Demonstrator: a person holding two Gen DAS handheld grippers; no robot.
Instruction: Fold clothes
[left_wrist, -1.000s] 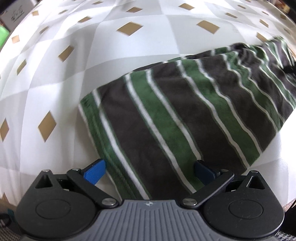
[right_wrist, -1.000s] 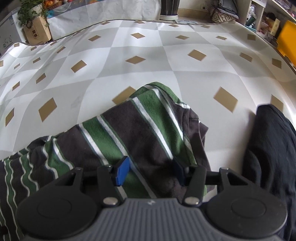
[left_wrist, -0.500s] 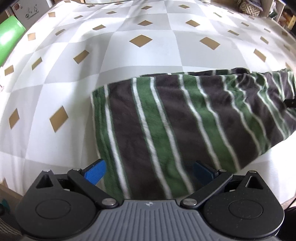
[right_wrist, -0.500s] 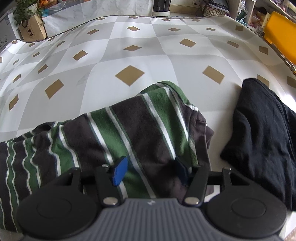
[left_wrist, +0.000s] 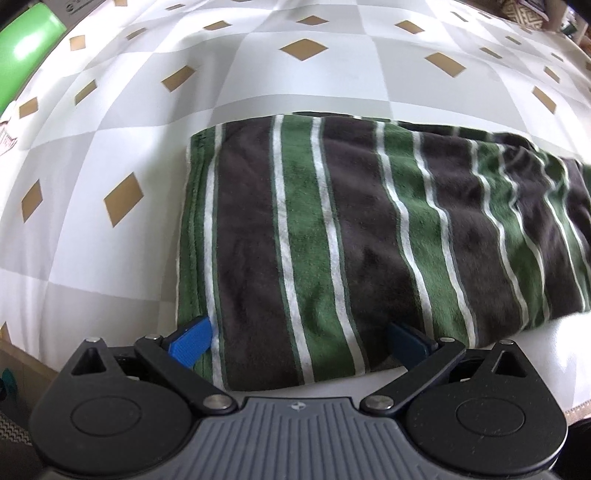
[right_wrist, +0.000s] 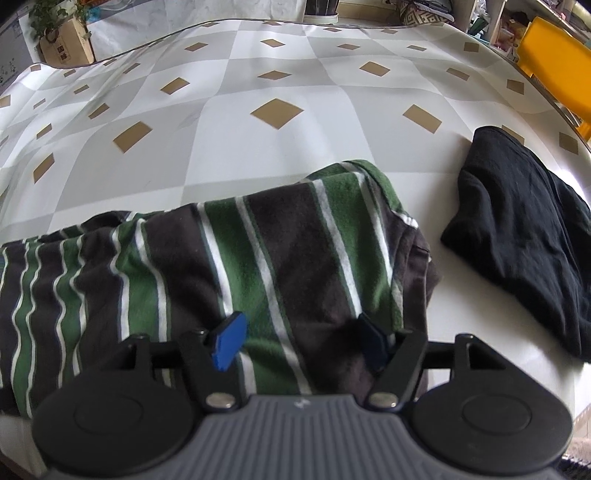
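A green, dark brown and white striped garment (left_wrist: 332, 229) lies folded flat on the checked tablecloth (left_wrist: 295, 81). My left gripper (left_wrist: 299, 341) hovers over its near left corner, jaws wide open, the cloth lying flat beneath and between the blue pads (left_wrist: 190, 341). In the right wrist view the same striped garment (right_wrist: 277, 251) ends in a rumpled right edge. My right gripper (right_wrist: 301, 341) is over that end with its jaws opening; fabric lies between the pads (right_wrist: 229, 341) but they do not press on it.
A black garment (right_wrist: 524, 229) lies bunched on the tablecloth (right_wrist: 258, 147) just right of the striped one. A yellow object (right_wrist: 554, 59) stands past the far right edge, a plant on a box (right_wrist: 62, 40) at the far left. A green object (left_wrist: 26, 48) sits beyond the left edge.
The right jaws have spread wider and that gripper has shifted, bringing the black garment fully into view. In the left view the striped garment has swung round and now lies square and flat.
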